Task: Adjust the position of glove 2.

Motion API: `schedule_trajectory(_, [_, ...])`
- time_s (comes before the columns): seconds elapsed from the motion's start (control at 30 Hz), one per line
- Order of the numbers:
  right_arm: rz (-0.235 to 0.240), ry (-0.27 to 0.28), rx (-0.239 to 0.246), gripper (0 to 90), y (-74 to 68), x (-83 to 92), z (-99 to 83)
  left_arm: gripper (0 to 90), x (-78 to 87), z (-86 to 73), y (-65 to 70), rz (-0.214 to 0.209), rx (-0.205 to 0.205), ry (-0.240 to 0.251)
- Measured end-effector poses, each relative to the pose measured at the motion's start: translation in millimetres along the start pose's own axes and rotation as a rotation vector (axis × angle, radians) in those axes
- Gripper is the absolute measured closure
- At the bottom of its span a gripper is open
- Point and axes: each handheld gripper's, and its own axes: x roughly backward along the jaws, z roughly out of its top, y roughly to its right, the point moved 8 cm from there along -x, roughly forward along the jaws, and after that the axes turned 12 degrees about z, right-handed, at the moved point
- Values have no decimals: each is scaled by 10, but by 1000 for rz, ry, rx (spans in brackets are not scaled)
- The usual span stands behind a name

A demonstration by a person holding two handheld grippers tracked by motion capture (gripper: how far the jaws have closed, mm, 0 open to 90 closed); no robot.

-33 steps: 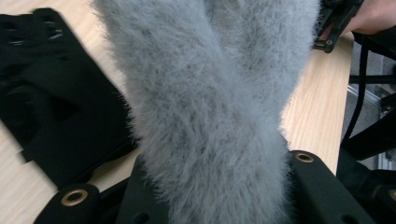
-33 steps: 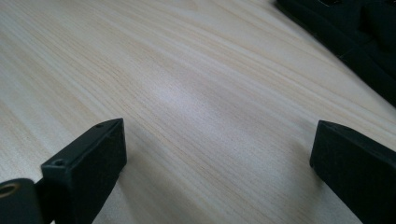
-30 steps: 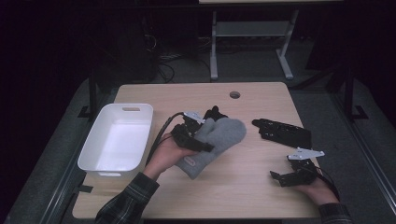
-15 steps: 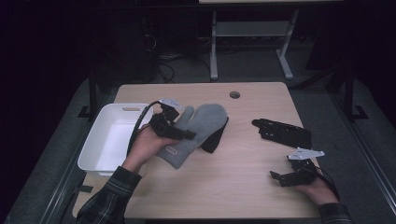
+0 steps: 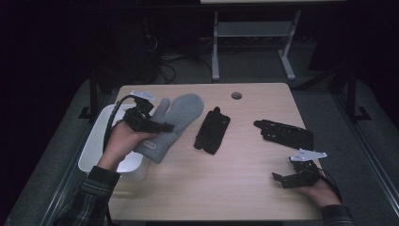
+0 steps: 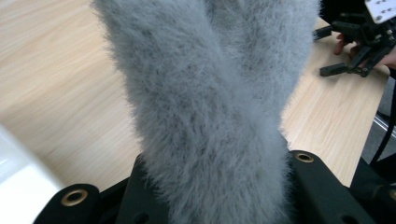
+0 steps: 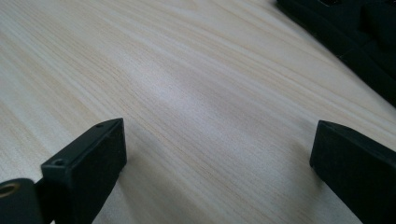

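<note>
I held a two-jaw gripper in each hand at a pale wooden table (image 5: 197,188). My left gripper (image 5: 162,126) was clamped on a fluffy grey mitten (image 5: 174,123), gripping it across the middle. The mitten hung in the air over the left side of the table, its cuff end down by my left hand (image 5: 124,141) and its rounded tip pointing toward the far right. In the left gripper view the grey mitten (image 6: 210,107) rose straight up between the jaws, the fleece bulging out past them on both sides.

Just left of the mitten, partly under my hand, sat a white bin (image 5: 101,143) at the table's left edge. A black glove (image 5: 212,130) lay flat in the middle of the table, well apart from the mitten. A flat black object (image 5: 284,133) lay farther right; I could not tell what it was.

My right gripper (image 5: 289,180) rested low at the near right corner, its jaws standing wide apart with nothing between them. The right gripper view showed bare wood grain between the jaws.

The step in hand looked to be carrying the mitten to the bin. To do it well, I judged I should keep the clamp firm, since fleece compresses and can slip, lift the trailing cuff clear of the bin's near wall, bring the whole mitten over the opening, and only then spread the jaws.
</note>
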Motion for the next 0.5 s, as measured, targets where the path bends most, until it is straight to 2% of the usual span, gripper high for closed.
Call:
schedule_trajectory(0.23, [0,0,0,34,0,0,0,644,233,-103,-258,44,49,15])
schedule_trajectory(0.5, [-2,0,-3,34,0,-1,1,644,416,-295,-587,98,116,12])
